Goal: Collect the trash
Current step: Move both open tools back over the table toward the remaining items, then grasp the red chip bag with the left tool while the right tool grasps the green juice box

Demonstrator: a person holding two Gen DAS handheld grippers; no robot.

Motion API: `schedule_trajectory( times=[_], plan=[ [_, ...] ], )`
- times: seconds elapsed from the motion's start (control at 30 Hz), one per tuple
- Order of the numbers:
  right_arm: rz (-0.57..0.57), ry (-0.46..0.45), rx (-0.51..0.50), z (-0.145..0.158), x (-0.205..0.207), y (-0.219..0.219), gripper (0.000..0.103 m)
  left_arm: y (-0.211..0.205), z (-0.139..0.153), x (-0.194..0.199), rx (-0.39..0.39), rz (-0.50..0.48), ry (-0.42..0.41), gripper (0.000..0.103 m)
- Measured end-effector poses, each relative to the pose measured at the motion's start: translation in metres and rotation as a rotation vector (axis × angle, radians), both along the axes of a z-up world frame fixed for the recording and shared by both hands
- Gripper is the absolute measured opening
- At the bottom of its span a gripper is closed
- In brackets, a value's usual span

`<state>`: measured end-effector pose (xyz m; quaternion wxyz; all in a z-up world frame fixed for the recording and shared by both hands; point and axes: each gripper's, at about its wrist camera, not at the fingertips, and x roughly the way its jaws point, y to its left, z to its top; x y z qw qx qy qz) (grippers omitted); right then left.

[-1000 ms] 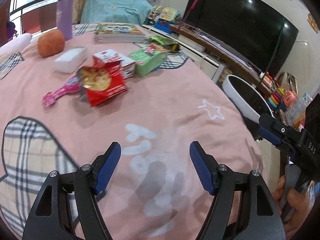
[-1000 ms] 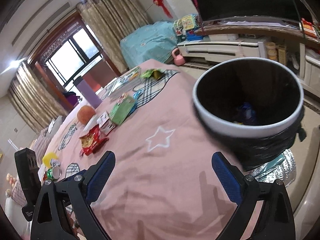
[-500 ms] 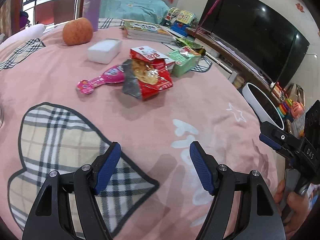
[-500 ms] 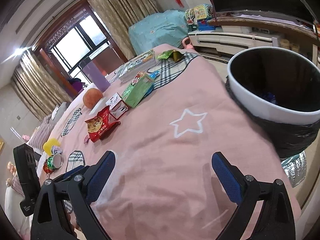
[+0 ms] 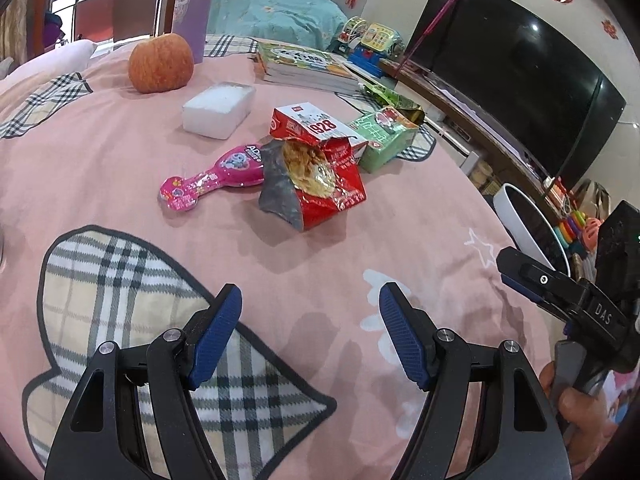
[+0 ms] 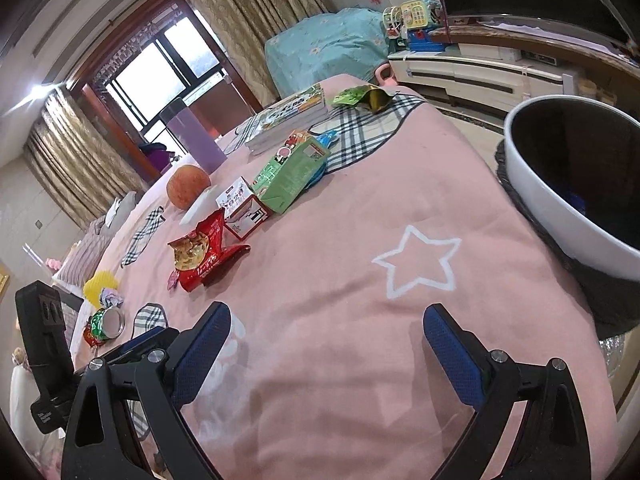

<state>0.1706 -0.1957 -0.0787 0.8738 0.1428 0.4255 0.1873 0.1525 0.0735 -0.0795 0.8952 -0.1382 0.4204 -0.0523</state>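
Pink cover [image 5: 400, 240] with plaid patches and a white star spreads over the surface that carries everything. Bin [image 6: 568, 216], white-rimmed and lined in black, stands just off the cover's right edge, upright; some blue item lies at its bottom, kind not discernible. Book stack [image 5: 304, 66] lies toward the far edge, a purple bottle [image 5: 194, 4] upright near it. Apple [image 5: 160, 63] sits left of the books, near the bottle; a white block [image 5: 219, 109] lies just in front of it. Green carton [image 5: 386, 138] lies on its side near the middle, by the plaid patch toward the right edge. Red snack bag [image 5: 320, 184], torn open with silver lining showing, lies mid-cover, touching a red-and-white box [image 5: 310, 126] behind it. Pink packet [image 5: 216, 176] lies just left of the bag, its end touching or under the bag. Green wrapper [image 6: 362, 96] lies at the far right corner beside the books. Small can [image 6: 106, 324] and yellow item [image 6: 100, 286] lie near the left edge. Left gripper [image 5: 310, 328] hangs above the near plaid patch, jaws apart, nothing between them. Right gripper [image 6: 326, 354] hangs above bare cover near the star, jaws apart, nothing between them, well short of the bag
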Motion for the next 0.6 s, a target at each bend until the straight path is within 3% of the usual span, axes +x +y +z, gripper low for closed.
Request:
schedule_trajectory(
  times=[0.6],
  plan=[
    [0.018, 0.017, 0.033, -0.001, 0.076, 0.029, 0.097, 0.006, 0.004, 0.052, -0.015, 0.004, 0.007, 0.073]
  ],
)
